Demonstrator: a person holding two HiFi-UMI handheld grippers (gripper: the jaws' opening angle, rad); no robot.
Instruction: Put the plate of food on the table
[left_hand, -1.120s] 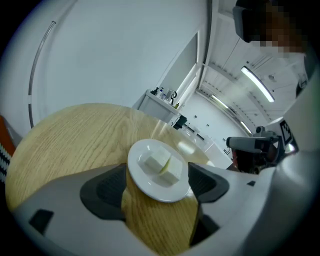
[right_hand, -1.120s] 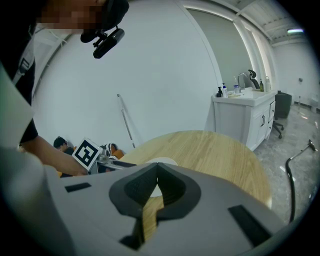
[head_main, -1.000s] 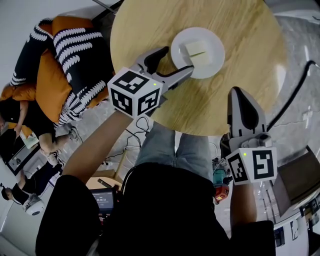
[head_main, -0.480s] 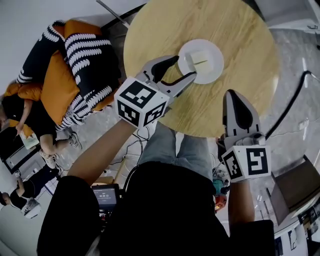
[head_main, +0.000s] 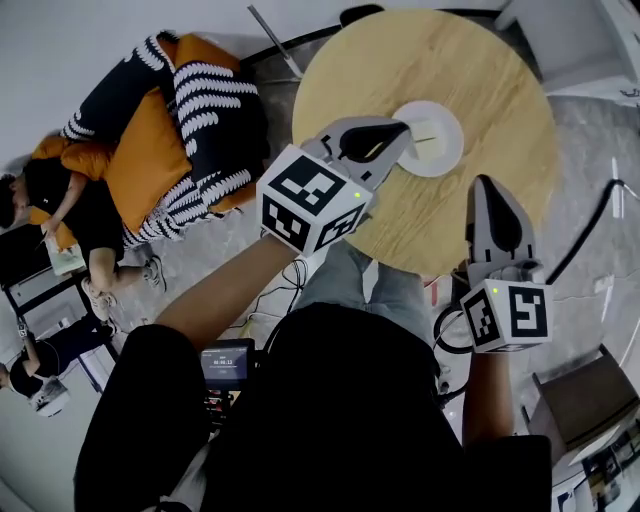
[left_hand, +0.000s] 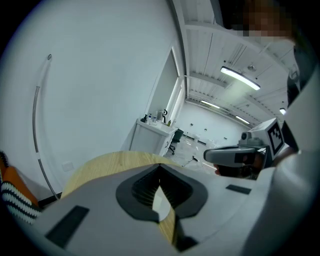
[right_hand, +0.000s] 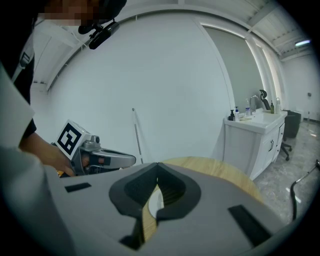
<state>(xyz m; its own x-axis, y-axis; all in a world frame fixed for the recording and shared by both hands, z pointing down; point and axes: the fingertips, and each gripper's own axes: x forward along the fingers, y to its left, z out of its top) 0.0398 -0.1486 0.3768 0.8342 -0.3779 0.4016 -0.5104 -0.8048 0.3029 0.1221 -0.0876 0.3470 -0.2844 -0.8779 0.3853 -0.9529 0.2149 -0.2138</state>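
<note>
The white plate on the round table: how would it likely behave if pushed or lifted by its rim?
The plate looks rigid and glossy: probably stiff, breakable, slippery. Flat on the smooth table, it would likely slide, not tip. The pale food block lies loose and may shift if tilted.

No words, brand names or numbers legible on any surface.

Only signs: black-and-white square markers, patterns and not letters.
- Left cube, on left gripper: one marker on each visible face.
- Right cube, on right gripper: the same.
- Each gripper view shows one such marker on the other gripper's cube.

Small screen at the person's waist: a line of light characters, too small to read.
</note>
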